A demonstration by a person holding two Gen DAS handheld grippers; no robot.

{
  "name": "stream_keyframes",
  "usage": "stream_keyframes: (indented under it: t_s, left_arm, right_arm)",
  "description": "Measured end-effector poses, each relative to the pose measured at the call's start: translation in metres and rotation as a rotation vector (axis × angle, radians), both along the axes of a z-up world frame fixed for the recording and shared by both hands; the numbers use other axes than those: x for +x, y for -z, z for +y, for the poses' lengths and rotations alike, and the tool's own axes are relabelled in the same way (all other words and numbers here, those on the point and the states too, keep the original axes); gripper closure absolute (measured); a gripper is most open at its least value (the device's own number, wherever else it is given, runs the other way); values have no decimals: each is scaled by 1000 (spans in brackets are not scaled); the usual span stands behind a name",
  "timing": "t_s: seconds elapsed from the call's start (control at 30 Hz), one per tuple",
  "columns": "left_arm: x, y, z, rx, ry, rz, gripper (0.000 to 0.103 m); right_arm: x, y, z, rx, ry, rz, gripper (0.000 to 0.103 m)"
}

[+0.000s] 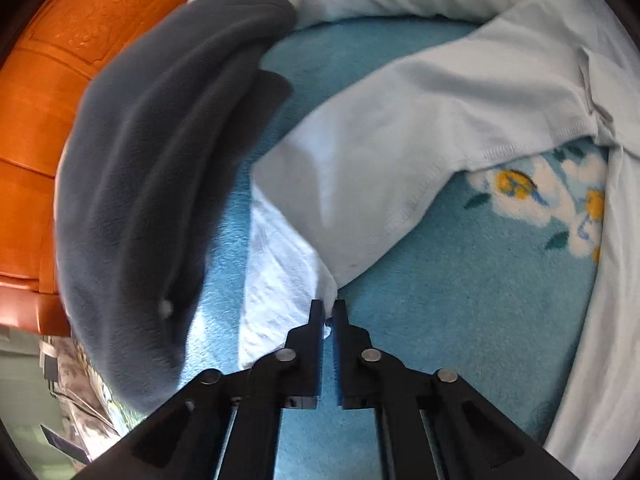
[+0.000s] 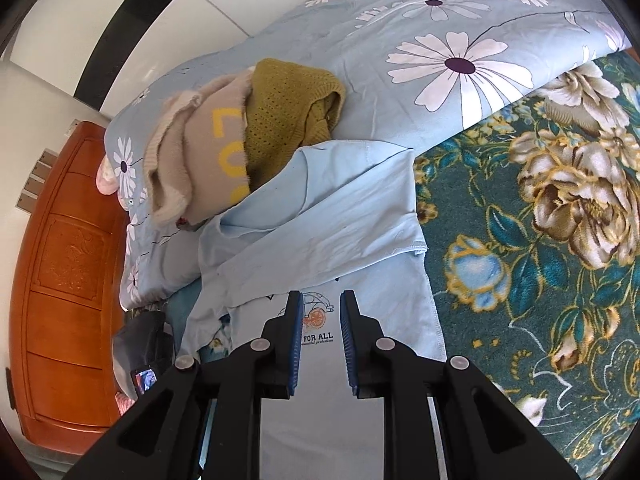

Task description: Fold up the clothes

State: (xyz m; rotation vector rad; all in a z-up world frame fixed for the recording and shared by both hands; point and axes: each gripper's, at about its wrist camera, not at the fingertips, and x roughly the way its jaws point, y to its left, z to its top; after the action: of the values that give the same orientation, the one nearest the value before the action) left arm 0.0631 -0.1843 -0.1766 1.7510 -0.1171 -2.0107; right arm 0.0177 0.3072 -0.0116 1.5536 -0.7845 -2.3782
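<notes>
Pinching a corner of the pale blue shirt, the left gripper has its jaws nearly shut on the cloth, which fans out ahead of the tips; this looks like a sleeve or hem end held so it can be carried across for a fold. From the pinch the piece runs forward and to the right, its long axis slanting that way over the turquoise blanket. A dark grey fleece garment lies heaped just to the left.

Seen from the right wrist, the right gripper hovers with jaws apart and empty above the shirt's printed front, probably ready to pin or take a second hold. The shirt stretches forward from it toward a pile of sweaters on the flowered quilt.
</notes>
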Motion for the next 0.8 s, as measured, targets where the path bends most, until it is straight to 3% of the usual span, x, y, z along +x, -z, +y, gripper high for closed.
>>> stream_keyframes:
  t_s: [0.13,0.2,0.37,0.5,0.67,0.8]
  left_arm:
    - [10,-28,-1,22,16,70,100]
    - [13,-47,1,74,37,116,100]
    - [7,-107,20,437,80,295,100]
    - [-12,-160,68,599,189,414,100]
    - [-59,-177,102,746,279,422,100]
    - [-84,-177,151,768,367,383,100]
  right_arm:
    - [8,-7,6,-16,5,16,84]
    - [12,-8,9,-25,9,23,84]
    - [21,-8,16,-59,17,36,84]
    - [27,-1,26,-88,27,36,84]
    - [30,19,45,-123,56,15,84]
    - [30,44,63,-156,97,-18,84]
